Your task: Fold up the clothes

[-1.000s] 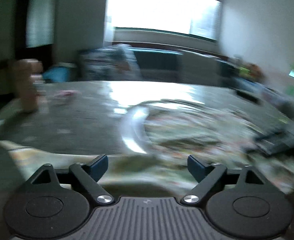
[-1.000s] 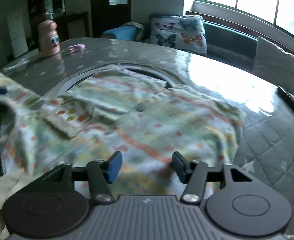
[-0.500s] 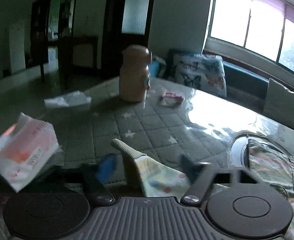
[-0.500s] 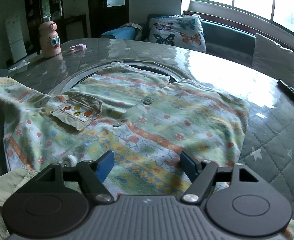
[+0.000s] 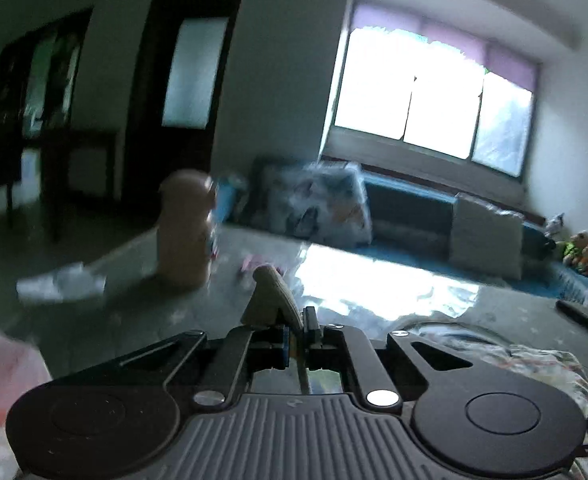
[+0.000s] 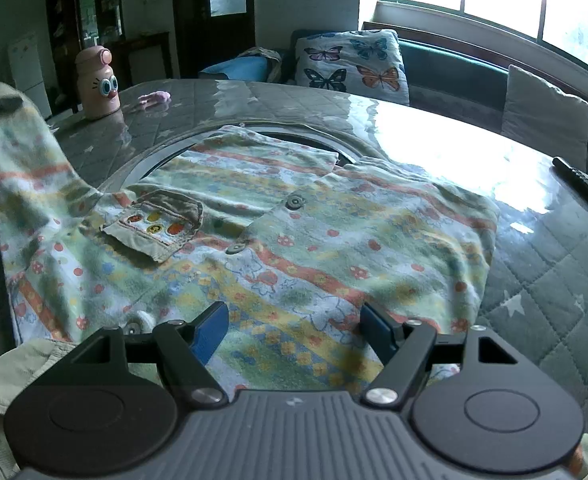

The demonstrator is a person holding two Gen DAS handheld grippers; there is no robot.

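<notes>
step: sleeve fold | left gripper closing, pinching shirt cuff, lifted upper left | right gripper wide, empty, above hem | next: carry cuff across chest

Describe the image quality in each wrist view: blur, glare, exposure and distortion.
Left wrist view: motion-blurred and dim, the window blown out white, the pink bottle smeared, while the left gripper, closing on a sleeve cuff, stays fairly sharp. Right wrist view: sharp and brighter, shirt print crisp, strong window glare on the glossy table; fisheye bends the edges in both.
</notes>
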